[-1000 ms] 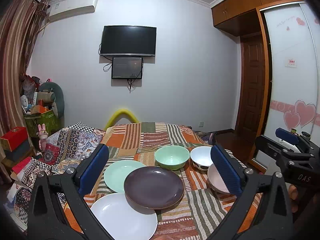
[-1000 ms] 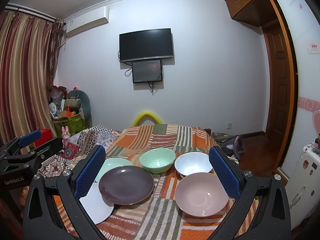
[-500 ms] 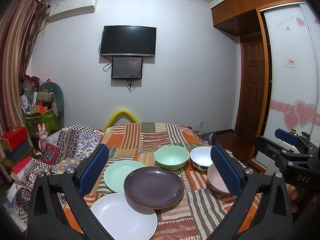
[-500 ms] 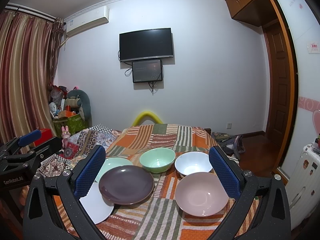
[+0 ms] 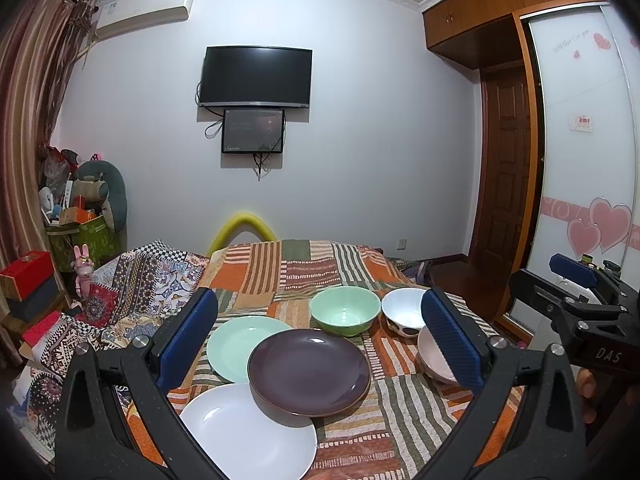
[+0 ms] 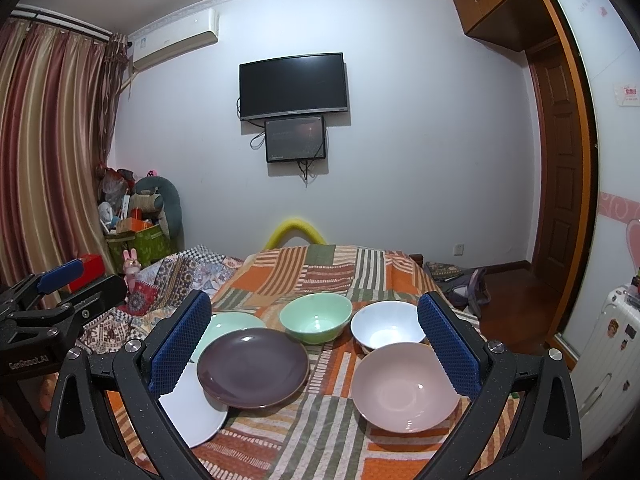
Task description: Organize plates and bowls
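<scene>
Three bowls sit upright and empty on the patchwork-covered tabletop (image 6: 320, 432): a green bowl (image 6: 316, 323) at the far middle, a white bowl (image 6: 386, 330) to its right with dark spots on its outer wall in the left wrist view, and a pink bowl (image 6: 406, 386) nearest on the right, just beside the white one; each mouth faces up. Three plates lie flat to the left; the dark purple plate (image 6: 253, 367) rests partly on the white plate (image 6: 192, 412) at the near left and overlaps the pale green plate (image 5: 240, 346) behind it. The round pieces show no long axis. The left gripper (image 5: 320, 344) hangs above the near edge with its jaws wide, framing the purple plate and gripping nothing; the right gripper (image 6: 316, 346) hangs likewise, jaws wide and empty, the purple plate and pink bowl between its blue pads (image 6: 448, 354). Fingers of a hand (image 5: 586, 384) show at the right edge behind the other tool.
</scene>
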`<state>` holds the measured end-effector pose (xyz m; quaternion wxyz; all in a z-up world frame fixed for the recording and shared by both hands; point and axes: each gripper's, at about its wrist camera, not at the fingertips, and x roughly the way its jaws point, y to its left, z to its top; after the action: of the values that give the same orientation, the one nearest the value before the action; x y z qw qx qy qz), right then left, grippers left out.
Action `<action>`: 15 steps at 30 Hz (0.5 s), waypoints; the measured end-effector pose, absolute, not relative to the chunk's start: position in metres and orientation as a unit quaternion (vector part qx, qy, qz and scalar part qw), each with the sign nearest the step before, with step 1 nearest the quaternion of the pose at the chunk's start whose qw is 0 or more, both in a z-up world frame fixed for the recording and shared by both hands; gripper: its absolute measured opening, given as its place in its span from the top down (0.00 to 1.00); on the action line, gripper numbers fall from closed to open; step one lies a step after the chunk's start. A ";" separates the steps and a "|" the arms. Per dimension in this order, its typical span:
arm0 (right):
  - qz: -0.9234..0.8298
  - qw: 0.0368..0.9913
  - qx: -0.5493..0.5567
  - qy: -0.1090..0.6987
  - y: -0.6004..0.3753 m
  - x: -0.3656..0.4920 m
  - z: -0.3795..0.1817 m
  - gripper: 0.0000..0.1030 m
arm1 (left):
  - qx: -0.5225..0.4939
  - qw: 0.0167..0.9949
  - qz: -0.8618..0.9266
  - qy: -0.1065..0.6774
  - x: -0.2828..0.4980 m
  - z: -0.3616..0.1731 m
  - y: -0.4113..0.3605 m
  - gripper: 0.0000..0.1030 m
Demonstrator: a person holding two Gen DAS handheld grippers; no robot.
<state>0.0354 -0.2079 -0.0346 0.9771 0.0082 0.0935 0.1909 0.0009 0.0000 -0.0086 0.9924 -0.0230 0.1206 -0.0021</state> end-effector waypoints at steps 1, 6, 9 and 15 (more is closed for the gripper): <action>0.190 0.977 0.006 0.094 -0.206 0.037 -0.036 0.00 | -0.024 0.992 -0.004 0.124 0.003 -0.010 0.002 0.00; 0.192 0.976 -0.003 0.101 -0.197 0.046 -0.040 0.00 | -0.027 0.989 -0.011 0.144 0.017 -0.020 0.013 0.00; 0.199 0.974 -0.011 0.105 -0.189 0.053 -0.045 0.00 | -0.028 0.987 -0.008 0.160 0.029 -0.028 0.021 0.00; 0.211 0.969 -0.023 0.124 -0.171 0.072 -0.057 0.00 | -0.034 0.979 -0.010 0.202 0.057 -0.048 0.042 0.15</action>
<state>0.0716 -0.1713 -0.0569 0.9693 -0.0235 0.1238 0.2113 0.0567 0.0423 -0.0476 0.9788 -0.0340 0.2018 -0.0097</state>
